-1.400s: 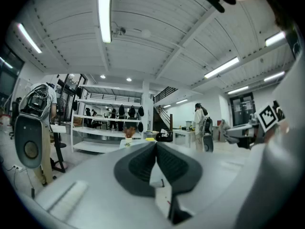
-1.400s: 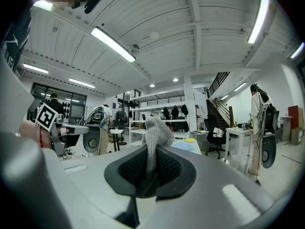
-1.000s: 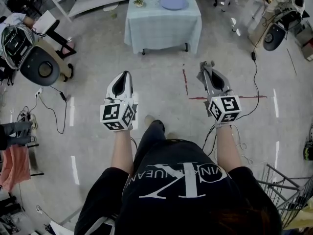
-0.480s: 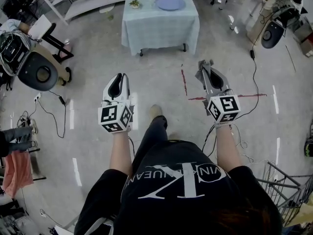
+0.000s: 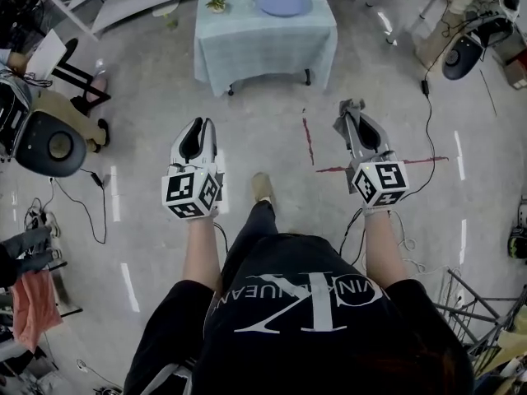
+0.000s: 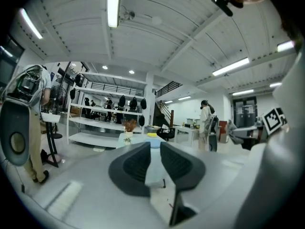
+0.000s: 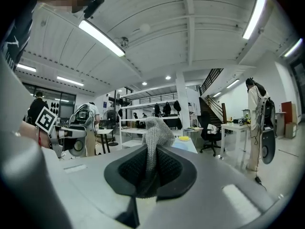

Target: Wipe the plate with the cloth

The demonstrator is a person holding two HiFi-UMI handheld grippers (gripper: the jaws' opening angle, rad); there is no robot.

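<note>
The person stands on a grey, glossy floor [image 5: 272, 126], holding one tool out in front in each hand. The left hand-held gripper [image 5: 198, 125] has its dark ribbed jaws a little apart. The gap between them is narrow and nothing sits in it; its own view looks through it to the far-off surface. The right hand-held gripper [image 5: 350, 115] has its jaws closed on a grey knitted cloth [image 7: 156, 133]. The cloth is pinched between the pads, and a bunched end stands up past the jaw tips.

The round blue plate [image 5: 283, 1] lies on a small surface covered with a pale checked tablecloth [image 5: 263, 44]. The surface is ahead of the person and well apart from both grippers. The plate sits towards the far right of the top. A small green potted plant [image 5: 216, 4] stands to its left, clear of it.

Between the person and the surface, a cross of red tape [image 5: 308, 138] is stuck to the floor just left of the right hand-held gripper. One pale shoe [image 5: 261, 186] shows between the two forearms. A black cable [image 5: 429, 138] trails across the floor on the right, and a wire basket [image 5: 482, 315] sits at the lower right edge.
</note>
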